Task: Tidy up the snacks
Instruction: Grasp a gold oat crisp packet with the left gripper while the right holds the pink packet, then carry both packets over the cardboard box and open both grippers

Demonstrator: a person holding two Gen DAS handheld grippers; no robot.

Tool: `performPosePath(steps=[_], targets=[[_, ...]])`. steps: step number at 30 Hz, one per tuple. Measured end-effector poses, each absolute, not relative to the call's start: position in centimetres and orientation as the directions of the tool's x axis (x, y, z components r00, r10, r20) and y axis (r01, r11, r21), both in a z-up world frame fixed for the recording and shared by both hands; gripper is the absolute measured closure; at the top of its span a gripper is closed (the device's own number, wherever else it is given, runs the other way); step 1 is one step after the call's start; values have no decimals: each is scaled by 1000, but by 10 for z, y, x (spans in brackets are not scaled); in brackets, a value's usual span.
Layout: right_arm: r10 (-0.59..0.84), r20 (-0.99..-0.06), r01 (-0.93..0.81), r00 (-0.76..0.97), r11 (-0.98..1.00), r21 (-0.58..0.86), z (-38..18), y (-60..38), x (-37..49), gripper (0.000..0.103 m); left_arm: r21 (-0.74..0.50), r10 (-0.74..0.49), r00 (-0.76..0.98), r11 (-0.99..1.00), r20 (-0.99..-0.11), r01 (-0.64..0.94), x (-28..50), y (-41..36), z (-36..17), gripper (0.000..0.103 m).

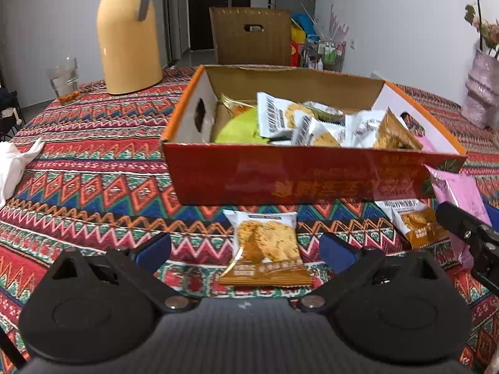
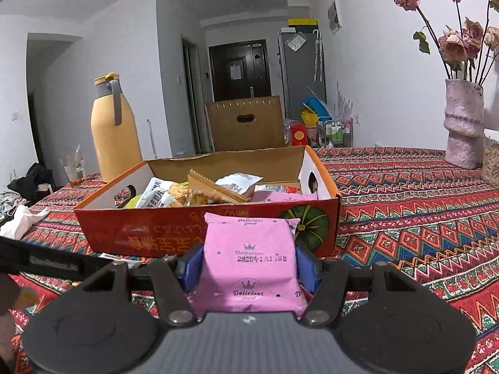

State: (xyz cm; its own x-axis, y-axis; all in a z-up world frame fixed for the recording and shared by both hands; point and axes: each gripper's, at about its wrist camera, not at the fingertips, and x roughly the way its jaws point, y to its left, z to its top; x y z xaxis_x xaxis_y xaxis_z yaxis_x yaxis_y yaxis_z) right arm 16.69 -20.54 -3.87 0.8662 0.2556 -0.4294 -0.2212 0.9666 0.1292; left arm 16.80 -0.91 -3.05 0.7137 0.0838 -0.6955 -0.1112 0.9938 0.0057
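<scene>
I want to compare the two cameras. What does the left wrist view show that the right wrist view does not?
Only the left wrist view: a cracker packet lying on the tablecloth between the open left gripper jaws.

Only the right wrist view: the whole vase with its roses.

Both: the snack box, the yellow jug, and the pink packet that the right gripper holds.

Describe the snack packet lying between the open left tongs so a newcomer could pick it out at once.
Find the red cardboard box on the patterned tablecloth. In front of its near wall, between the left tongs, lies a cracker packet, white on top, brown at the bottom. Unlike the similar packet to its right, it lies fully uncovered; the pink packet is clamped in the right tongs.
</scene>
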Motion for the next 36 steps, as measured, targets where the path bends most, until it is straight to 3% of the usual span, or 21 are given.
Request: performPosePath(steps=[2, 4, 6, 10, 12, 16, 36], targets=[[257, -431, -223, 865, 966, 129, -39, -205, 167, 42, 15, 84, 712, 995, -698, -102, 171, -13, -35, 3], [257, -431, -224, 865, 966, 128, -39, -205, 167, 42, 16, 80, 708, 995, -702, -96, 174, -14, -39, 12], [257, -431, -224, 865, 966, 127, -39, -204, 167, 42, 12, 73, 700, 996, -710, -92, 176, -14, -43, 29], [258, -435, -226, 863, 966, 125, -40, -204, 167, 42, 2, 58, 711, 997, -701, -79, 175, -15, -46, 43], [257, -437, -226, 862, 966, 123, -41, -203, 168, 42, -10, 44, 719, 998, -694, -70, 174, -15, -45, 55], [259, -434, -229, 863, 966, 122, -41, -203, 167, 42, -27, 21, 735, 998, -678, -54, 169, -16, -43, 60], [278, -368, -253, 887, 961, 117, -35, -203, 156, 42, -49, 10, 850, 998, -526, -43, 122, -13, -1, 60]])
